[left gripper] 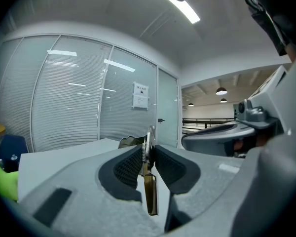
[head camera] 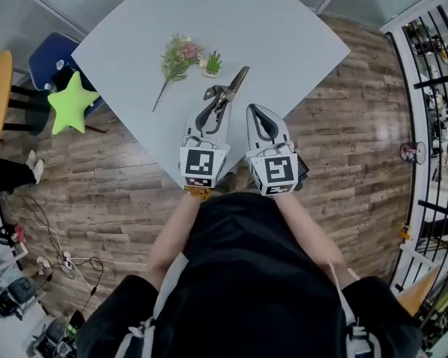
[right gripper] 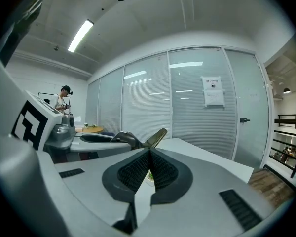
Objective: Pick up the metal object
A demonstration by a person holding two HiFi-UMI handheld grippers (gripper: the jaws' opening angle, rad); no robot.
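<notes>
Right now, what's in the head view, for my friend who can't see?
The left gripper clamps a metal spring tool over a pale grey table; the right gripper beside it is shut, empty. A pink flower sprig and small green potted plant sit beyond.

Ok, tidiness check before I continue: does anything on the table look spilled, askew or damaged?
Nothing stands out. The flower sprig lies beside the small potted plant, and the left gripper grips the metal tool.

Room around you: glass walls [right gripper: 187, 107], plank floor [head camera: 343, 162].
Your pale table [head camera: 231, 21] stood on the brown planks; blue chair [head camera: 48, 58] and green star cushion [head camera: 71, 104] beside it; blinds covered the glass; ceiling strip light [right gripper: 80, 35] was lit.
</notes>
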